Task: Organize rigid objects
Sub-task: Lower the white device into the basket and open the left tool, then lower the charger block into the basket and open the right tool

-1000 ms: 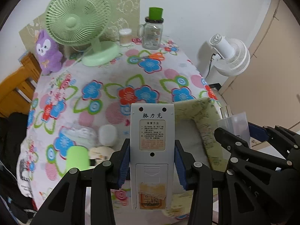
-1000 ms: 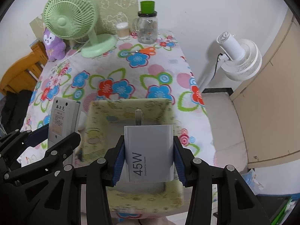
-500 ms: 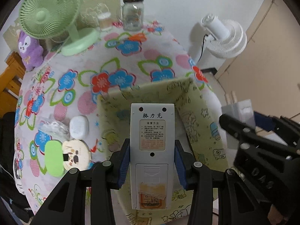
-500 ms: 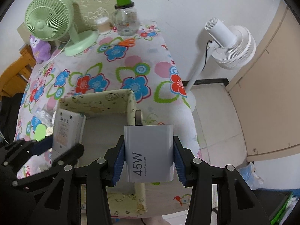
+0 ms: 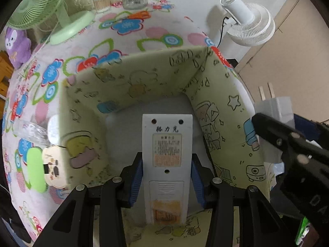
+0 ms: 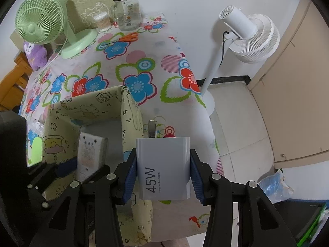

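My left gripper [image 5: 166,175] is shut on a white remote control [image 5: 167,156], back side up, held low inside the yellow-green cartoon-print storage box [image 5: 144,78]. The remote also shows in the right wrist view [image 6: 90,156] inside the box [image 6: 131,111]. My right gripper [image 6: 163,175] is shut on a white 45W charger [image 6: 163,164], prongs forward, just outside the box's right wall. The charger shows at the right edge of the left wrist view [image 5: 275,111].
On the floral tablecloth [image 6: 133,61], left of the box, lie a green case [image 5: 35,168], a cartoon item [image 5: 54,162] and a white item [image 5: 53,127]. A green fan [image 6: 41,26], jar [image 6: 126,14], scissors [image 6: 129,37] and purple plush [image 6: 35,54] stand at the back. A white fan [image 6: 255,39] stands right.
My left gripper has gone forward and down, bringing the remote inside the box. My right gripper has shifted right with the charger, now outside the box's right wall.
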{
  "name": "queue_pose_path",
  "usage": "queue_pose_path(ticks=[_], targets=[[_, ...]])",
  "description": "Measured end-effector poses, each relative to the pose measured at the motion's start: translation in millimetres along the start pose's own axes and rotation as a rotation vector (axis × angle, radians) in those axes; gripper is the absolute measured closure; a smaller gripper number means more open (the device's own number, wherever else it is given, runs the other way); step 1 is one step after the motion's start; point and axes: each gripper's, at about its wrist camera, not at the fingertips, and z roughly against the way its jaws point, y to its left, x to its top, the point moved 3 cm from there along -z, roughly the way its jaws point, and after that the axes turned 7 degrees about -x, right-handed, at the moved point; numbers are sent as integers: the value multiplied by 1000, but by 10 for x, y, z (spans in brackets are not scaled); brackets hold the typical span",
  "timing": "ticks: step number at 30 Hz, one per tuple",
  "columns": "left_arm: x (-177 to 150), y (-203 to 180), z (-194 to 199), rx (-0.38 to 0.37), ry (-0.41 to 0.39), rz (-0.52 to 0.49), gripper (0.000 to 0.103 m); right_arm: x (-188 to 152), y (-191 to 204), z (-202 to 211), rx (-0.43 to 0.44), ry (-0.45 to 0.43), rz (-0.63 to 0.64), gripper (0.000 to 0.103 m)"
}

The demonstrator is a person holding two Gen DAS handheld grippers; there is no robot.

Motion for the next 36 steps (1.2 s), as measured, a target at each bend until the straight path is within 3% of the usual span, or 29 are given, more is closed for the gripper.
queue_pose_path(ticks=[11, 14, 16, 27, 36], targets=[[5, -67, -147, -71, 0, 13, 56, -26, 8, -111, -26, 26, -1, 53], [25, -85, 17, -79, -37, -1, 33, -19, 4, -93, -33, 22, -5, 53], [29, -91, 146, -82, -59, -17, 30, -7, 0, -59, -34, 15, -10, 53], [51, 124, 668, 31, -140, -71, 27, 106, 203, 329, -30, -76, 6, 53], [3, 466, 807, 69, -146, -34, 23, 95, 614, 331, 18, -58, 59, 53]])
